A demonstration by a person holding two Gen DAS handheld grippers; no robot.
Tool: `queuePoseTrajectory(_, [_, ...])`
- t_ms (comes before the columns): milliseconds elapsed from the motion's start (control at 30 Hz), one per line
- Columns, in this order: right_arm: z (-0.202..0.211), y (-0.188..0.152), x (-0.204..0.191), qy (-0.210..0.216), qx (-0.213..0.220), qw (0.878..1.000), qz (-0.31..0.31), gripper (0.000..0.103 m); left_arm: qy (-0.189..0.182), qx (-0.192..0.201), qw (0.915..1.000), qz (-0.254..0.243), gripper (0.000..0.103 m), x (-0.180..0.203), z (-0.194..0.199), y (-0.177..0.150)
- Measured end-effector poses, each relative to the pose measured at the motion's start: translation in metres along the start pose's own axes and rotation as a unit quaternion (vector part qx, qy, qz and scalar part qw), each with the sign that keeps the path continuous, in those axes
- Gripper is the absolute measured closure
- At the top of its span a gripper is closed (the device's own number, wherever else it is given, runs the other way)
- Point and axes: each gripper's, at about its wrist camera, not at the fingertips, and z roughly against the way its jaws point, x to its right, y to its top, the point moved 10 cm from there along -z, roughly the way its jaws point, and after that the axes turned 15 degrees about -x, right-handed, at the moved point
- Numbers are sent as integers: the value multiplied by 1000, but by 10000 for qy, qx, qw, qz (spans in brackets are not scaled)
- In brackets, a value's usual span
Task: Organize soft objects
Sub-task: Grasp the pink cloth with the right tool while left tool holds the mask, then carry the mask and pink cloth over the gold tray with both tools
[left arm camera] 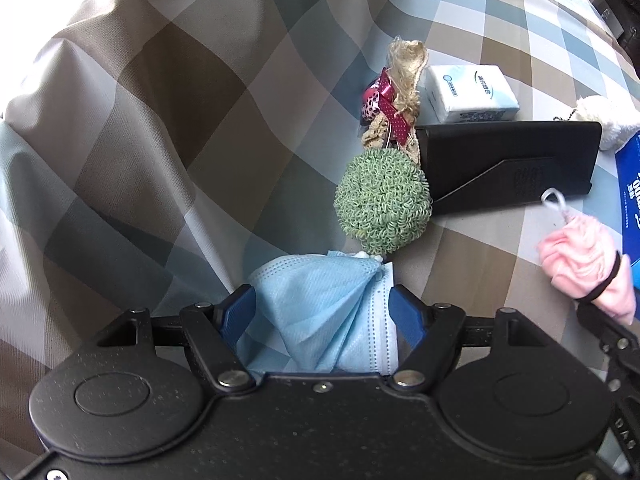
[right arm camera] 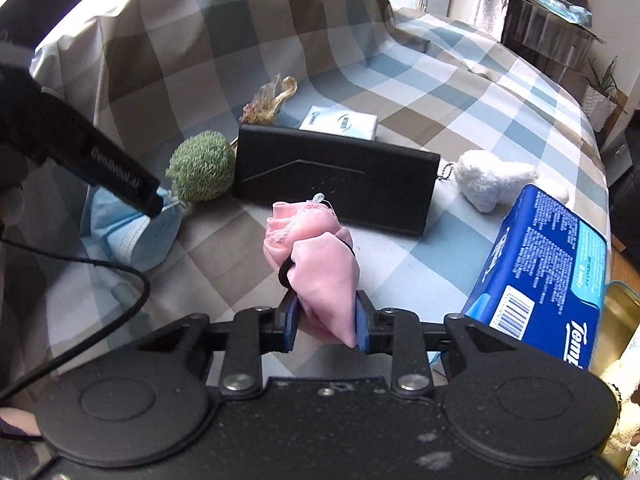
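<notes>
- Between the fingers of the left gripper sits a bunched blue face mask; the blue pads press its sides, so I judge it grasped, though it seems to rest on the checked bedspread too
- Just ahead of that gripper, touching the mask's far end, lies a green looped ball; beyond it a burlap bundle with a red dotted ribbon leans beside a black folding stand
- Behind the stand, further from the tongs, lies a small white tissue pack
- Clenched in the right gripper is a pink cloth bundle bound by a black hair tie; it is lifted clear of the bedspread, directly in front of the stand
- Right of that gripper stands a large blue tissue package; past it, near the stand's right end, lies a white plush toy on a bead chain
- As a judgement of progress: both tongs are loaded, yet no finished pile or container holding sorted items shows; a gold tin peeks in at the right edge, its contents unclear
- Left to do, as it appears: place the mask and the pink bundle somewhere; then gather the ball, the burlap bundle and the plush toy, all loose on the bedspread
</notes>
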Motion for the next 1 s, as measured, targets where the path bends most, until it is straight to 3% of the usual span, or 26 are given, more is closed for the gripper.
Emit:
queuePoseTrajectory(167, [21, 4, 14, 53, 254, 9992, -288, 75, 231, -29, 9997, -7, 32, 2, -4, -7])
queuePoseTrajectory(367, [38, 8, 22, 97, 422, 9980, -454, 75, 397, 86, 9978, 517, 32, -6, 6, -21])
queuePoseTrajectory(700, [46, 6, 25, 88, 516, 9973, -515, 75, 239, -80, 9978, 609, 25, -1, -20, -14])
queuePoseTrajectory(833, [47, 6, 26, 81, 531, 9971, -541, 75, 349, -69, 9978, 567, 25, 1, -26, -10])
queuePoseTrajectory(1000, [49, 7, 26, 62, 564, 9968, -569, 75, 178, -87, 9975, 681, 26, -3, -28, -4])
